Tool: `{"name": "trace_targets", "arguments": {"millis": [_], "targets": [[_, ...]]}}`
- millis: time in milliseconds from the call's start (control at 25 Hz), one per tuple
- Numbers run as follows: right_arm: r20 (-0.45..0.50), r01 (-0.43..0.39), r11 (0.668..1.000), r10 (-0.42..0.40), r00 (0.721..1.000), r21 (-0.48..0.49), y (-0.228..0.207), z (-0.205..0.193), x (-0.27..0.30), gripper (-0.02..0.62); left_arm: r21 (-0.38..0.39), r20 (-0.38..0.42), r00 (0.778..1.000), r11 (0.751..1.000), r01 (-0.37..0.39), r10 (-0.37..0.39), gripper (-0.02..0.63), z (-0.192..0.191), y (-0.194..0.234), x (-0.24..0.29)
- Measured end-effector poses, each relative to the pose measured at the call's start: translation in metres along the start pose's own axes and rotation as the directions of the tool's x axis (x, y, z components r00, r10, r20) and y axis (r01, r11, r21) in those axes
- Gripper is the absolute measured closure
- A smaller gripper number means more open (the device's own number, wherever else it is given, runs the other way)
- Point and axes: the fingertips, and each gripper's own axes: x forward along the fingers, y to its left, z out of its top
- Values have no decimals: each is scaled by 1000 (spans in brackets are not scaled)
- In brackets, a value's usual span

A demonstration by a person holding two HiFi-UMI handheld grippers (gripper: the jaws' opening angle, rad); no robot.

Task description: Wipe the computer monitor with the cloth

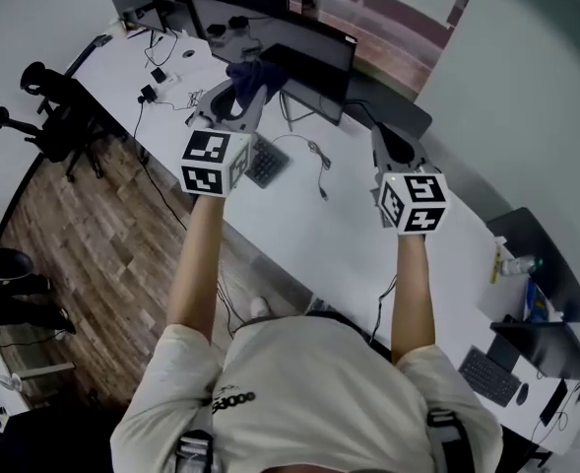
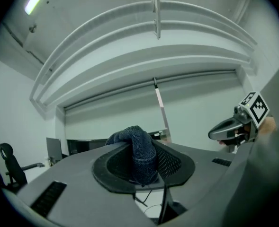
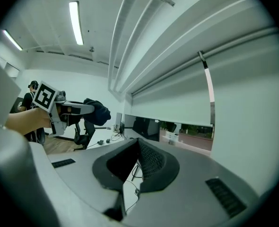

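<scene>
Left gripper (image 1: 247, 89) clamps a dark cloth (image 2: 138, 150) before the monitor (image 1: 309, 72); right gripper (image 1: 389, 138), beside that monitor, jaws seemingly together, empty.

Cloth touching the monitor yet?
Apart. The right gripper view shows a clear gap of white wall between the raised cloth and the monitor.

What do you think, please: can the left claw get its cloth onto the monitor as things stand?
Probably yes: the left claw, shut on the cloth, hangs close before the monitor, and nothing seems to stand between them.
</scene>
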Motion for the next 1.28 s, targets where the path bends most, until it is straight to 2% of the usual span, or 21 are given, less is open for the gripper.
{"name": "trace_targets", "arguments": {"millis": [120, 520, 800, 1280], "targets": [[4, -29, 999, 29, 1000, -23, 35, 7, 9, 598, 29, -17, 1000, 999, -21, 21, 485, -11, 17, -39], [38, -134, 982, 140, 989, -130, 149, 26, 25, 598, 27, -23, 987, 987, -157, 158, 485, -46, 80, -147], [48, -168, 972, 178, 983, -165, 206, 26, 27, 598, 38, -51, 985, 986, -163, 165, 485, -71, 96, -198], [43, -231, 952, 244, 969, -202, 272, 22, 23, 598, 57, -44, 990, 990, -132, 135, 485, -80, 96, -247]]}}
